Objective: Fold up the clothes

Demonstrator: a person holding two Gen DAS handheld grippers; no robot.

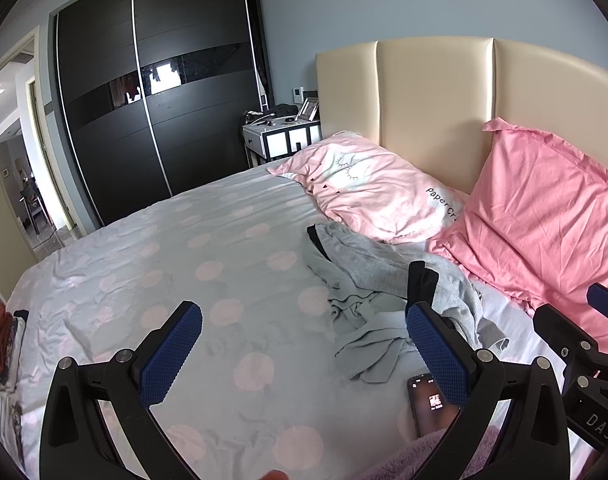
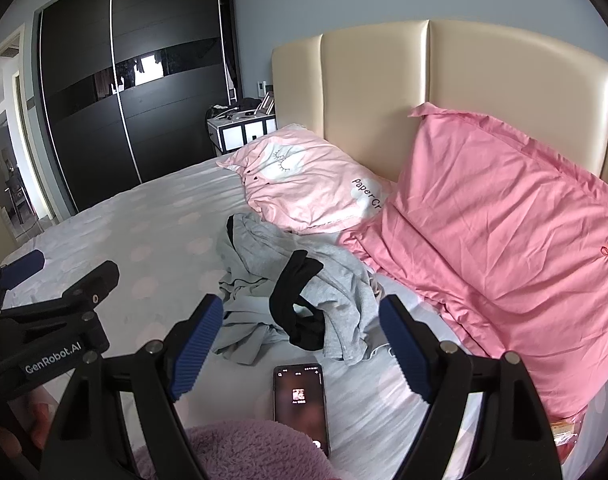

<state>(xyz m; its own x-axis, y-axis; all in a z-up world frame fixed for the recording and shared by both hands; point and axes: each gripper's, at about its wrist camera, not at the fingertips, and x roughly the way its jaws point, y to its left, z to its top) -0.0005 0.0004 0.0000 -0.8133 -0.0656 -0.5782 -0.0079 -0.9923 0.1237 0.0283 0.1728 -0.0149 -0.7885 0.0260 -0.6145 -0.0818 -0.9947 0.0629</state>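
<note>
phone (image 2: 301, 408) partly hidden by fuzzy sleeve (image 2: 240, 452); grey clothes (image 2: 264, 280) crumpled beyond.

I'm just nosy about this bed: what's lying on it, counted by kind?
Pillows: 2, a pale pink one and a deeper pink one
Clothes heaps: 1, grey and black
Phones: 1
Folded stacks: 1, at the bed's left edge
Total: 5

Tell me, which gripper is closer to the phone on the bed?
Right. The right gripper hovers open just above the phone; the left gripper, also open, sits off to its left.
</note>
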